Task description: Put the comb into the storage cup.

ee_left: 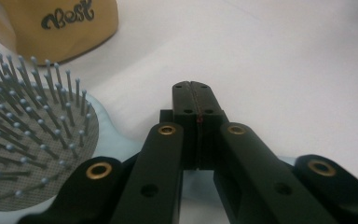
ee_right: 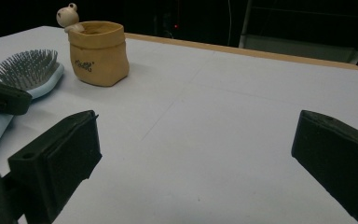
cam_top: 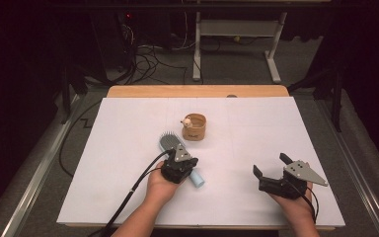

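Right now your left gripper (cam_top: pixel 179 157), jaws closed on nothing, sits over the pale-blue paddle hairbrush (cam_top: pixel 170 142) neck; handle runs back-right. Right gripper (cam_top: pixel 271 172) jaws wide open, well apart.

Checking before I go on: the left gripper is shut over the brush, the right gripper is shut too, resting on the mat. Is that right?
Not quite. The right gripper is open: the right gripper view shows its jaws standing wide apart with bare mat between them. The rest holds: the left gripper is shut, jaws together, over the brush, as the left gripper view shows.
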The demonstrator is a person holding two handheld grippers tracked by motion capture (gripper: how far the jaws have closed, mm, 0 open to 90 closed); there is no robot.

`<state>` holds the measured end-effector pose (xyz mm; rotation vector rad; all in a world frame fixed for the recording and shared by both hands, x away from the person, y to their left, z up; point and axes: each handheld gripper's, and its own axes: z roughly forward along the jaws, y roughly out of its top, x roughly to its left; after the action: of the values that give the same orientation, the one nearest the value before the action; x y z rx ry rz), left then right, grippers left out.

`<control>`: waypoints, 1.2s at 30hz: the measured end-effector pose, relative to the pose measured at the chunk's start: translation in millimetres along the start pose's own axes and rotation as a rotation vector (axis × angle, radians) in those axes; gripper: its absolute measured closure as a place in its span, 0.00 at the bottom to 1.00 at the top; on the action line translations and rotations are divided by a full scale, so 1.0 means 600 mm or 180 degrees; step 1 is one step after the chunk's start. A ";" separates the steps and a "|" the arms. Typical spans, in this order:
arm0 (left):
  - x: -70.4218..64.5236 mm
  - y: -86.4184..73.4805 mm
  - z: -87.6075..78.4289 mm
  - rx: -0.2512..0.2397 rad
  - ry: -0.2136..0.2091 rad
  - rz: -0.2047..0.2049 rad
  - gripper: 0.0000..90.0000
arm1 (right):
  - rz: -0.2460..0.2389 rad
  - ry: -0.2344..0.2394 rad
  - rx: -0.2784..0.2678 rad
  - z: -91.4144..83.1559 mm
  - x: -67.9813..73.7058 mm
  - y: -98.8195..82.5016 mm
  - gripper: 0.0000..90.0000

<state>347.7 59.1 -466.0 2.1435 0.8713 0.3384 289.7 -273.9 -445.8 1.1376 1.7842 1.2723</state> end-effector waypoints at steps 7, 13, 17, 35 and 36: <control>0.005 0.006 0.000 0.0150 -0.0024 -0.0033 1.00 | 0.0027 0.0008 0.0020 0.002 0.000 -0.002 0.02; 0.011 0.009 -0.007 0.0308 -0.0119 0.0014 1.00 | 0.0035 -0.0006 0.0012 0.001 0.000 -0.001 0.02; 0.009 0.007 -0.013 0.0386 -0.0098 0.0080 1.00 | 0.0027 -0.0021 -0.0004 -0.002 -0.003 0.000 0.02; 0.030 -0.051 -0.067 0.0514 -0.0188 0.0022 1.00 | 0.0055 -0.0055 -0.0035 -0.007 -0.007 0.002 0.03; 0.033 -0.055 -0.071 0.0517 -0.0186 0.0018 1.00 | 0.0055 -0.0057 -0.0028 -0.006 -0.007 0.002 0.03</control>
<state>325.4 111.7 -463.3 2.2933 0.8855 0.2126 288.7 -279.2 -443.4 1.1584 1.7577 1.2750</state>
